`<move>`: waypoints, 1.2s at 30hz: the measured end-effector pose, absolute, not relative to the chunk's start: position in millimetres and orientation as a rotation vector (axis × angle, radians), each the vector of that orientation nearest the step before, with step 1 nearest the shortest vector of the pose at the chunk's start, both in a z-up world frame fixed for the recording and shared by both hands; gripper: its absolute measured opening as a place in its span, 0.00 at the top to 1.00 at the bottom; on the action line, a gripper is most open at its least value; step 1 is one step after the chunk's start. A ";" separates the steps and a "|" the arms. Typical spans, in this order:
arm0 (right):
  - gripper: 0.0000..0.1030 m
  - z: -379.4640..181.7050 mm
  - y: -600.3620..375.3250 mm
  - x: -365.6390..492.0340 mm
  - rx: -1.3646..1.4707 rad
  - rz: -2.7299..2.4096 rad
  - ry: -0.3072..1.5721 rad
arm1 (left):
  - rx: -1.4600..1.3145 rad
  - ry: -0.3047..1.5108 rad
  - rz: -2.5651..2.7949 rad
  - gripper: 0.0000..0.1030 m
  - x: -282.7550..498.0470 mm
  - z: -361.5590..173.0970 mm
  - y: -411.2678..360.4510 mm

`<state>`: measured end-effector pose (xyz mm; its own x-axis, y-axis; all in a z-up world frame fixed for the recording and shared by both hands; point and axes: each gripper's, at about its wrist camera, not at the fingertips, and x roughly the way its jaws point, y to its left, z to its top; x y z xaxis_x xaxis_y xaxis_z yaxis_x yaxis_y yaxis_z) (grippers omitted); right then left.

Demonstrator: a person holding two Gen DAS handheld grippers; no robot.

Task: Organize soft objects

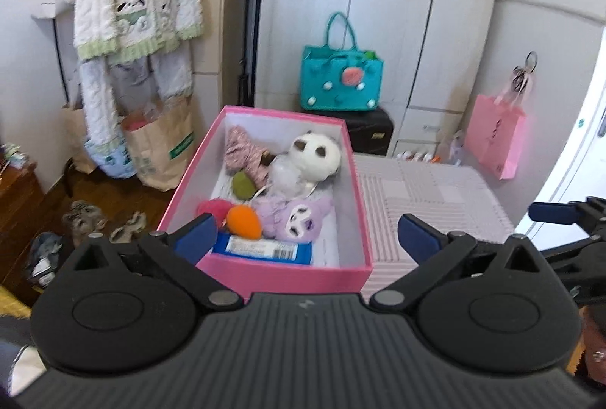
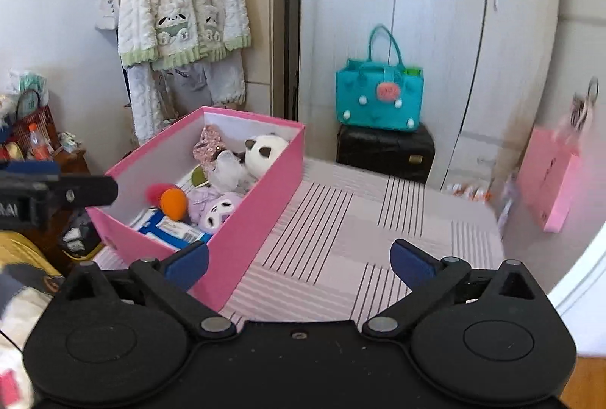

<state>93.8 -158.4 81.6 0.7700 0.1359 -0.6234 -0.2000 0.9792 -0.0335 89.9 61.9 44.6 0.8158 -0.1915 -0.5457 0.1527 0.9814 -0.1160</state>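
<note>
Left tongs (image 1: 306, 231): spread wide, nothing between the blue pads. Right tongs (image 2: 299, 259): likewise spread and empty.

Pink box (image 1: 288, 272) sits on the striped bed cover (image 2: 360, 219), directly ahead of the left tongs and ahead-left of the right tongs. The left pad of each pair overlaps the box's near rim in its view; contact cannot be told.

Contents, all inside the box: panda plush (image 1: 316, 153) at the far end from the left tongs; purple plush (image 1: 291, 216), orange ball (image 1: 244, 221) and red pompom (image 1: 214, 208) close to the near end; an olive-green piece (image 1: 242, 184) and pink patterned cloth (image 1: 242, 151) between. A blue packet (image 1: 261, 250) lies flat against the near wall.

Judgement: soft items are already gathered in one container, so the sorting looks largely done. Both tongs held apart and back suits either release or a fresh reach.

Bed cover right of the box carries nothing visible.
</note>
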 end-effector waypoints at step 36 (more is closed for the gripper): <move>0.00 77.8 -188.4 4.9 -0.041 0.005 0.582 | 0.053 0.530 -0.175 0.00 39.2 29.6 35.6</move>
<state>4.9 -188.4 77.8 0.8351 -0.0072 -0.5500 -0.0161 0.9992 -0.0375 39.2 35.6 29.6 0.8485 -0.1522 -0.5069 0.1796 0.9837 0.0053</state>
